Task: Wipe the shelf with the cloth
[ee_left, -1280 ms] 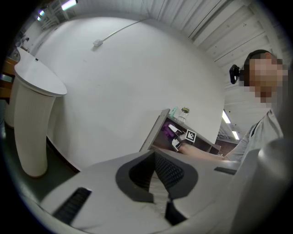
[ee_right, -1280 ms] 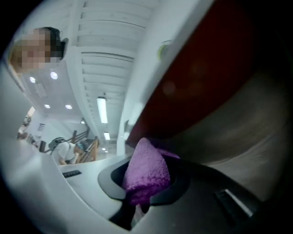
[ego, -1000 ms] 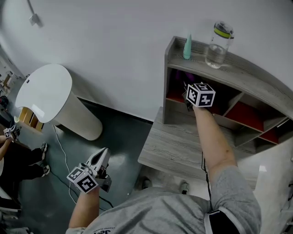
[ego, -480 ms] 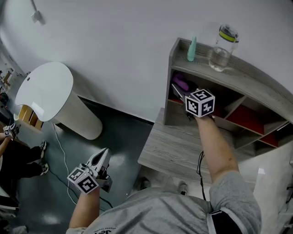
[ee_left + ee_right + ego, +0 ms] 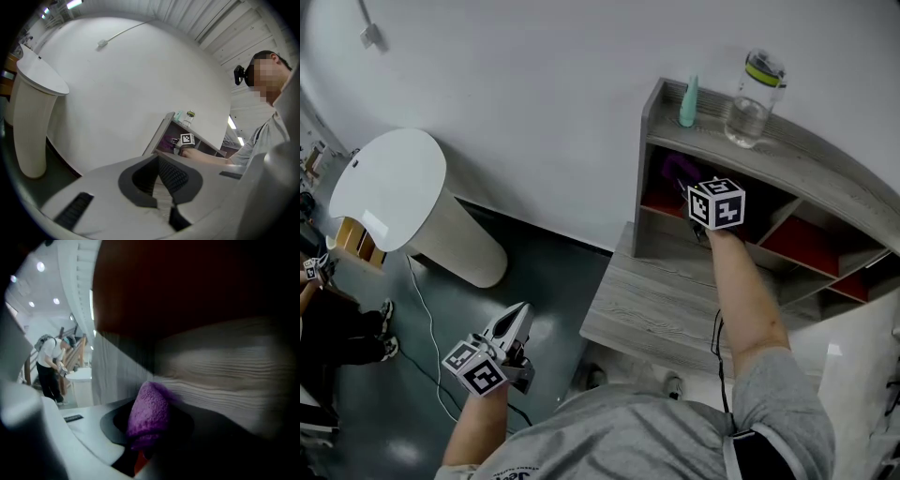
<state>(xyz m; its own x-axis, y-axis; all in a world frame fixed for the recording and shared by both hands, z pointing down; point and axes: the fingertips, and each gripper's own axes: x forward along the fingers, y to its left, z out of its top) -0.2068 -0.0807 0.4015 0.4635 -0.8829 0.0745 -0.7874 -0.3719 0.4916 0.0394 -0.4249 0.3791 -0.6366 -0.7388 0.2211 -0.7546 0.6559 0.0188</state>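
right tool (image 5: 692, 192) clamped on purple cloth (image 5: 149, 412), inside top-left compartment of shelf (image 5: 787, 155). cloth tip at wood-grain board, by inner corner; board runs rightward, so wipe likely goes that way. left tool (image 5: 161, 187) closed, empty, low, well apart.

The cloth (image 5: 149, 416) was nubby purple terry; shelf (image 5: 816, 157) showed matt grey wood grain; bottle (image 5: 748, 98) looked clear, glossy.
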